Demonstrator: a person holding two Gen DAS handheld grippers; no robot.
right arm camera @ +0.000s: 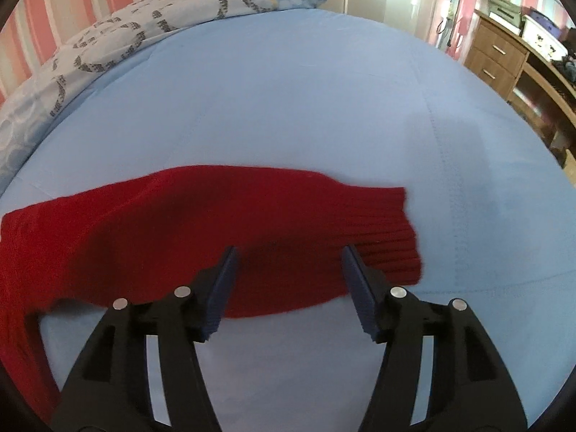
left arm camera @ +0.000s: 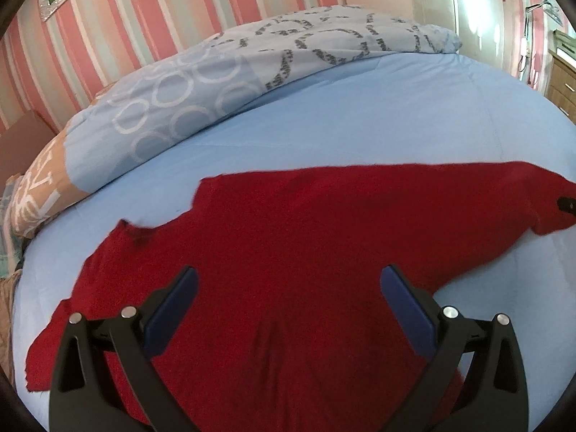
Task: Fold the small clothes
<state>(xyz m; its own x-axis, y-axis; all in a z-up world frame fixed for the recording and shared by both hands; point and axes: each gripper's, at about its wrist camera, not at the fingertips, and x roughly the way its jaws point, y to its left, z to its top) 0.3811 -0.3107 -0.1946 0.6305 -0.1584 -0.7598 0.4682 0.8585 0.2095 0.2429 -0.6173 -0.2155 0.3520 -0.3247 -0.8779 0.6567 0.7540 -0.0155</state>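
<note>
A red knit sweater [left arm camera: 295,237] lies spread flat on the light blue bed sheet [left arm camera: 360,115]. My left gripper [left arm camera: 288,280] is open and hovers over the sweater's body, holding nothing. In the right wrist view one sleeve of the sweater [right arm camera: 252,223] stretches to the right and ends in a ribbed cuff [right arm camera: 392,237]. My right gripper [right arm camera: 289,252] is open over that sleeve, just short of the cuff, and holds nothing. A bit of the right gripper [left arm camera: 567,204] shows at the far right edge of the left wrist view.
A patterned blue duvet [left arm camera: 223,72] is bunched along the far side of the bed against the striped wall; it also shows in the right wrist view [right arm camera: 118,32]. A wooden dresser [right arm camera: 504,57] stands beyond the bed at the right.
</note>
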